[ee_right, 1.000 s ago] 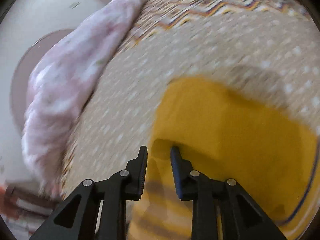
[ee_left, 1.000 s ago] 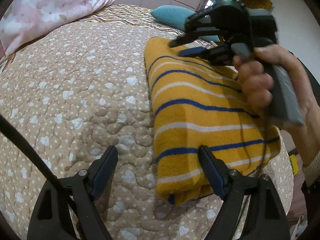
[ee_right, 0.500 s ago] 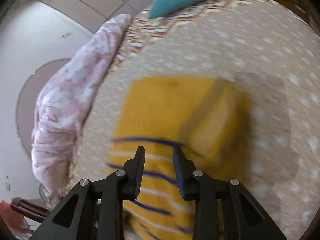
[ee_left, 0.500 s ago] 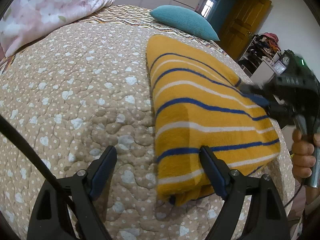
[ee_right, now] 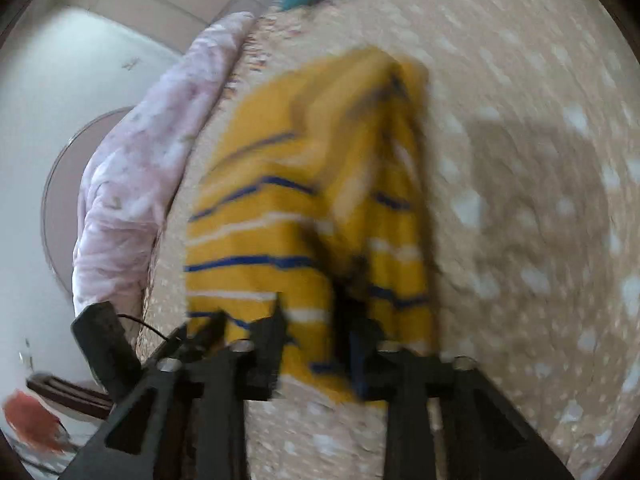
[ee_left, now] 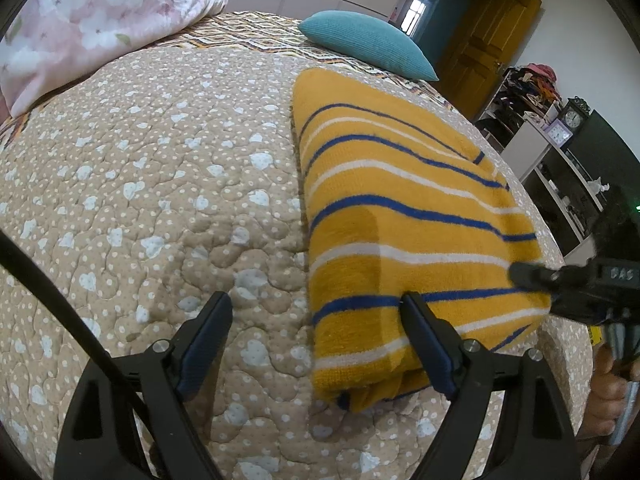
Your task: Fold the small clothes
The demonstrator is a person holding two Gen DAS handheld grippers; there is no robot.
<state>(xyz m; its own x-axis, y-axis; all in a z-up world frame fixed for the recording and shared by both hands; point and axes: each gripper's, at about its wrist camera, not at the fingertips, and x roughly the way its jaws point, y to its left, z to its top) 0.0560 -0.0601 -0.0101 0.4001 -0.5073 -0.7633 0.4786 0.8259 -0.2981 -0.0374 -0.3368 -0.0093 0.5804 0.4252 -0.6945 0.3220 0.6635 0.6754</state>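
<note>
A folded yellow garment with blue and white stripes (ee_left: 400, 216) lies on the beige quilted bed (ee_left: 160, 200). My left gripper (ee_left: 316, 316) is open and empty at the garment's near left corner, its right finger (ee_left: 424, 340) over the cloth. My right gripper (ee_left: 520, 272) comes in from the right at the garment's near right edge. In the blurred right wrist view the garment (ee_right: 280, 220) lies ahead of my right gripper (ee_right: 316, 320), whose fingers stand apart and hold nothing.
A teal pillow (ee_left: 364, 44) lies at the bed's far end. A pink floral duvet (ee_left: 92, 16) is bunched at the far left, also in the right wrist view (ee_right: 132, 200). Shelves, a clock and a wooden door stand beyond the bed's right side.
My right gripper swung from over the garment's far end back to its near right edge and opened wider. The left gripper stayed still.
</note>
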